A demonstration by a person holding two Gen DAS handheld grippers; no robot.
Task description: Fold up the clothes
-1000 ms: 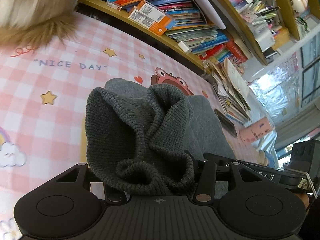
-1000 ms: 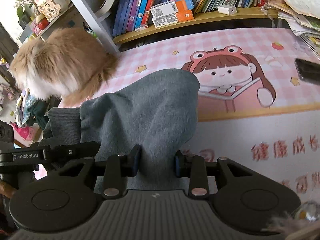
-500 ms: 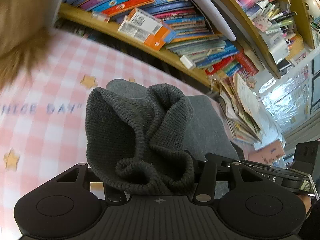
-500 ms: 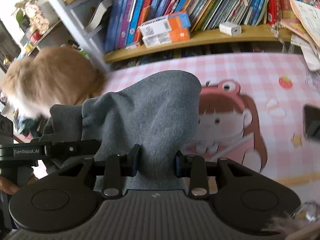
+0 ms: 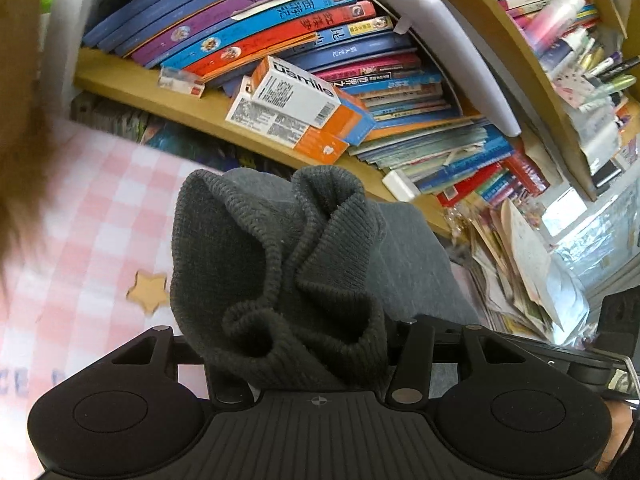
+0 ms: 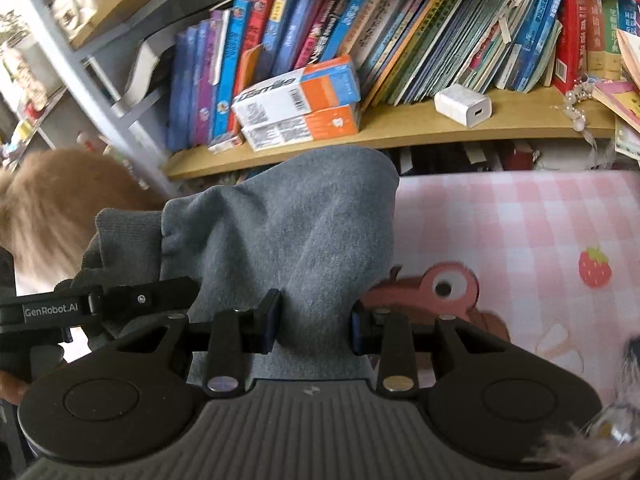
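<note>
Two tools carry a grey garment [image 6: 304,240] above the pink-checked bench [image 6: 520,216]: left tool [image 5: 316,356] clamps its ribbed hem [image 5: 280,264], right tool [image 6: 314,320] its smooth cloth. Mid-fold; next, lay the edge down squarely.

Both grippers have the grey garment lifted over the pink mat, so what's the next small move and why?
Probably lower both ends onto the pink checked mat and lay the fold. The left gripper pinches the ribbed hem, the right gripper the grey garment, and bare mat shows just ahead, before the bookshelf.
</note>
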